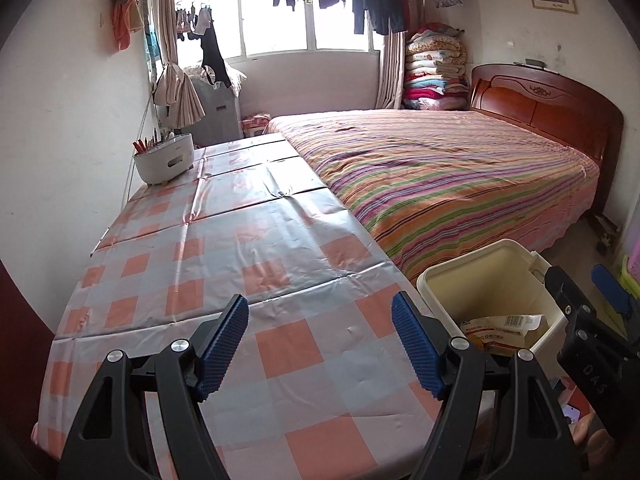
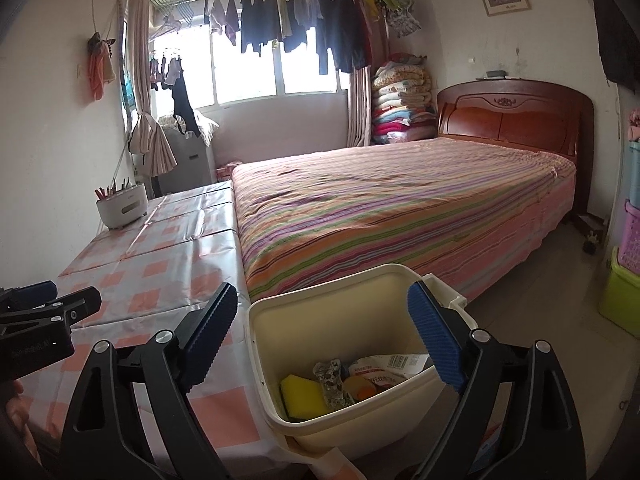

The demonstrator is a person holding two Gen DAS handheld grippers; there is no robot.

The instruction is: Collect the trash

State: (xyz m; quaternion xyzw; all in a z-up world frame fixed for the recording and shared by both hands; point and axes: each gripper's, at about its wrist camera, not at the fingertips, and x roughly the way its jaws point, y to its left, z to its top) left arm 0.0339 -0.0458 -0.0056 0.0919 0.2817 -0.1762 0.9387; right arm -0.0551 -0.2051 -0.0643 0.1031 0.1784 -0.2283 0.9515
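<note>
A cream trash bin [image 2: 340, 292] stands between the table and the bed. Inside it lie a yellow sponge [image 2: 302, 394], a clear crumpled wrapper [image 2: 332, 384], an orange item [image 2: 360, 388] and a white packet with a barcode [image 2: 396, 362]. My right gripper [image 2: 324, 344] hangs over the bin's near rim, open, nothing between its blue pads. The left gripper [image 1: 320, 344] is open over the checked tablecloth [image 1: 224, 248] with nothing in it. From the left wrist view the bin [image 1: 480, 276] sits at lower right, the packet [image 1: 504, 326] showing inside, and the right gripper [image 1: 592, 312] beside it.
A white holder with pens [image 1: 164, 158] stands at the table's far left corner. A bed with a striped cover [image 1: 440, 168] runs along the table's right side. Stacked plastic crates [image 2: 628, 264] line the right wall. Folded quilts [image 2: 400, 100] are piled by the headboard.
</note>
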